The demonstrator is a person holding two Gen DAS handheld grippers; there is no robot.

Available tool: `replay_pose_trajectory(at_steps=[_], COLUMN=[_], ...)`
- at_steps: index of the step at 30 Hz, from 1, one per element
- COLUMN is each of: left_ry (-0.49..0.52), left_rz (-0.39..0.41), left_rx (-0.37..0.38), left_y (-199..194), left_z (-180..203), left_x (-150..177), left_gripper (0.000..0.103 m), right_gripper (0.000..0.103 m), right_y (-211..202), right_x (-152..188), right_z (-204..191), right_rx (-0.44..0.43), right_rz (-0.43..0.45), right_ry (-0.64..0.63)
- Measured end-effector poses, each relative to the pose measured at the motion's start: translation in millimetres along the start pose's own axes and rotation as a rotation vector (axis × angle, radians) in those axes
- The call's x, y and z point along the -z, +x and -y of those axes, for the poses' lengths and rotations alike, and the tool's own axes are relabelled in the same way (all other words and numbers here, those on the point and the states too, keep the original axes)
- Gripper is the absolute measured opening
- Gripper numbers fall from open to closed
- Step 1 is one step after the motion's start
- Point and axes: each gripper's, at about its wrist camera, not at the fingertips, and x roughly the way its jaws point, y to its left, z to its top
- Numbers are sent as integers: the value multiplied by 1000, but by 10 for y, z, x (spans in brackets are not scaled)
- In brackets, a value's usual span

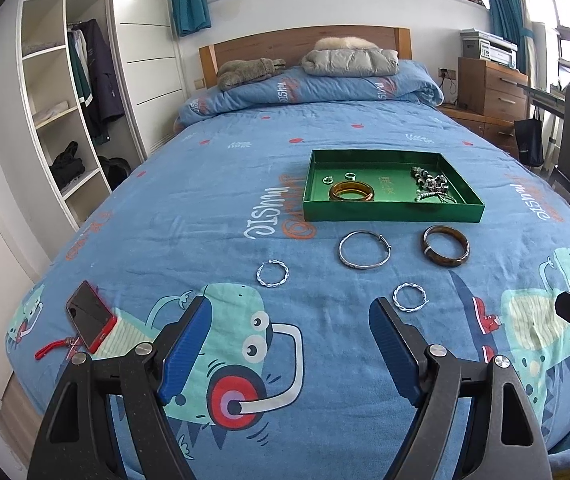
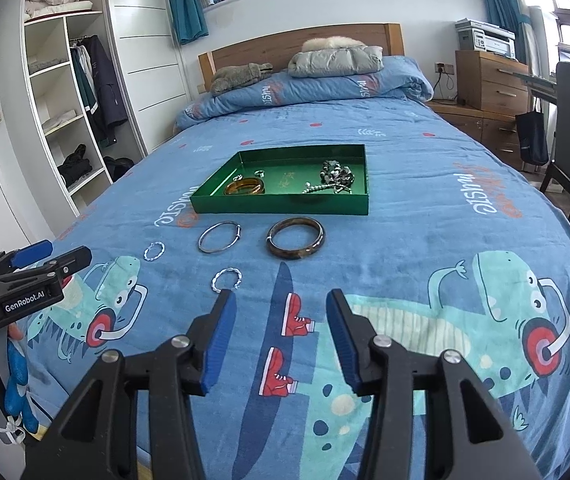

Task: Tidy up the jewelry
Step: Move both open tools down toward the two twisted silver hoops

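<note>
Four loose pieces: two twisted silver rings (image 1: pixel 272 274) (image 1: pixel 410 297), a plain silver bangle (image 1: pixel 364 249) and a dark brown bangle (image 1: pixel 445 246) lie on the blue bedspread (image 1: pixel 213 184), all in front of the green tray (image 1: pixel 393 213).
Tray contents: an amber bangle (image 1: pixel 351 191), two small rings (image 1: pixel 327 179) (image 1: pixel 349 176) and a tangle of beaded chains (image 1: pixel 433 186) sit inside.
Left view only: a red-cased phone (image 1: pixel 91 317) with a red strap (image 1: pixel 51 347) lies on the bedspread, left of the left gripper (image 1: pixel 289 344); only the tip of the other gripper shows at the right edge.
Right view only: the left gripper appears from the side at the left edge, with blue-gloved fingers (image 2: pixel 17 384) below it.
Left gripper: jaws spread wide, holding nothing, above the bedspread; the nearer twisted ring lies just beyond its right fingertip, the other ring beyond and between the fingers.
Right gripper (image 2: pixel 281 320): jaws apart, empty; the nearer twisted ring lies just ahead of its left fingertip, the dark bangle farther ahead between the fingers, the tray beyond that.
</note>
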Motion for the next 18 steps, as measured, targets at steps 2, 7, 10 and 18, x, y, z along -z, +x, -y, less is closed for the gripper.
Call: replay_pose_trajectory(at_steps=[2,7,10,18], left_ry=[4,23,32,34], left_rz=[-6,-32,-49,-64], left_rx=[4,7,20,29], left_y=[22,100,153,225], left_z=[14,34,44,68], left_x=[1,7,5,14], left_gripper=[80,80,80,88], right_gripper=[45,46,46,46], right_y=[39,125,176,293], right_x=[5,3,7,17], right_z=[7,-9,-17,-8], right_rx=[2,-6,-11,-17], right_rz=[-3,-17,-28,-51], right_ry=[2,-2,-2,0])
